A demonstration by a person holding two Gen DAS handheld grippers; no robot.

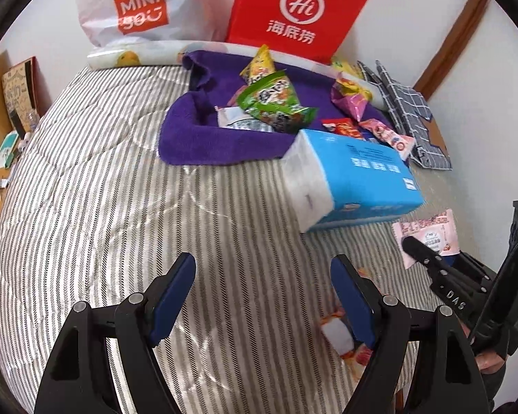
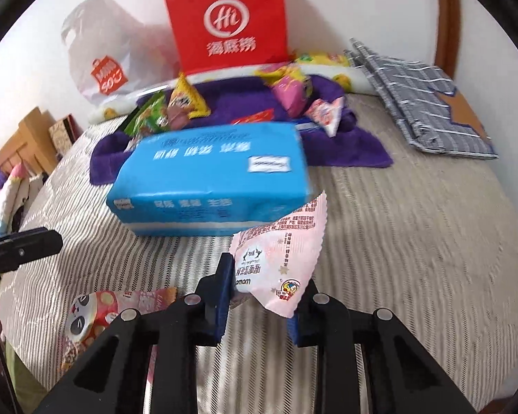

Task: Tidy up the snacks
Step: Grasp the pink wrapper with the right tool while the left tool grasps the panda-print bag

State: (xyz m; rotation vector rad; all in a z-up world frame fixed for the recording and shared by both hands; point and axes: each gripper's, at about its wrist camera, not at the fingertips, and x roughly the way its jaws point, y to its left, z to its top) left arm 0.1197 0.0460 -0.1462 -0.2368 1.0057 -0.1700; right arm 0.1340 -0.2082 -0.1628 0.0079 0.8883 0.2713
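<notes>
My right gripper (image 2: 259, 296) is clamped on a pink packet (image 2: 276, 258), its blue pads pinching the packet's lower end. The packet sits at lower centre of the right wrist view, lifted off the quilt (image 2: 414, 258), its long axis tilting up and to the right toward the blue tissue pack (image 2: 207, 179).

My left gripper (image 1: 262, 296) stands wide open at the bottom of its view, nothing between the jaws, bare quilt under them. One panda packet (image 2: 86, 317) lies flat at lower left of the right view, just beside that gripper's right finger.

On the purple towel (image 1: 203, 138) in the upper middle I count about seven snack packets, heaped. Behind it stand one red bag (image 1: 297, 10) and one white bag (image 1: 138, 3).
</notes>
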